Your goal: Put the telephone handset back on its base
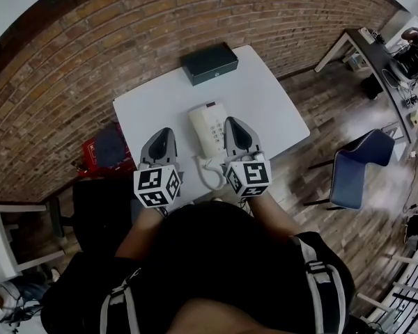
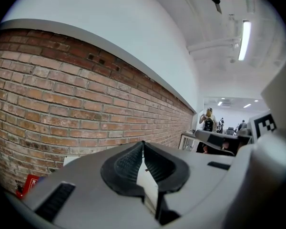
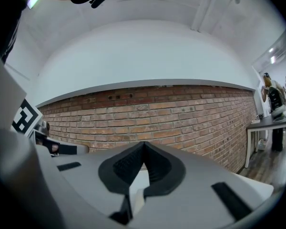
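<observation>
A white telephone (image 1: 207, 127) lies in the middle of the white table (image 1: 272, 103), its coiled cord (image 1: 207, 174) looping toward the near edge. I cannot tell the handset apart from the base; the phone's right side is hidden behind my right gripper (image 1: 235, 125). That gripper hovers just right of the phone, shut and empty. My left gripper (image 1: 161, 136) is a little left of the phone, also shut with nothing in it. In the left gripper view the jaws (image 2: 143, 145) meet at the tip against the brick wall. The right gripper view shows the same closed tip (image 3: 144, 145).
A black box (image 1: 209, 62) sits at the table's far edge. A red crate (image 1: 101, 152) stands on the floor to the left and a blue chair (image 1: 359, 165) to the right. A dark desk (image 1: 376, 54) is at the far right, with a brick wall (image 1: 125, 40) behind.
</observation>
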Motion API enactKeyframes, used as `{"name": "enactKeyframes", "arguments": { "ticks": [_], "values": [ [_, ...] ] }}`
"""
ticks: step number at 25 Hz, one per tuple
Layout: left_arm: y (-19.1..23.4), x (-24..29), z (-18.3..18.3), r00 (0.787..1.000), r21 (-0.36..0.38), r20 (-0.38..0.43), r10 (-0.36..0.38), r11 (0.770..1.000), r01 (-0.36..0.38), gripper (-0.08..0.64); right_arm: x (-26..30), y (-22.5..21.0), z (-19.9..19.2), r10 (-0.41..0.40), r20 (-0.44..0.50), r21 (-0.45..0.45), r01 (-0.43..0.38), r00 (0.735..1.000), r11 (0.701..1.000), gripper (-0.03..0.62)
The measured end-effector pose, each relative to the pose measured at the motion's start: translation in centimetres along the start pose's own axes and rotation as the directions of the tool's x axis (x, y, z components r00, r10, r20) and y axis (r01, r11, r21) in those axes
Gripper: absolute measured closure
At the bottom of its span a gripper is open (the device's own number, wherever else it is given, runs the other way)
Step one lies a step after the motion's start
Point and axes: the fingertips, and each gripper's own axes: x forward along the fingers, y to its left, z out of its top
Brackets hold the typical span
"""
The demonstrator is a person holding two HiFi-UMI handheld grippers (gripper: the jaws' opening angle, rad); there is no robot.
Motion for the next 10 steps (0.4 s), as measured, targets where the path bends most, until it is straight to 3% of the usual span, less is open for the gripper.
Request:
{"name": "enactKeyframes", "arguments": {
  "ticks": [10],
  "values": [
    [0.4,0.1,-0.1,1.0,-0.003,-0.003,-0.008,1.0,0.008,0.548,0.1,0.5,-1.2,0.01,-0.04,0.005,-0.01,0.999,1.0,0.595]
  ]
}}
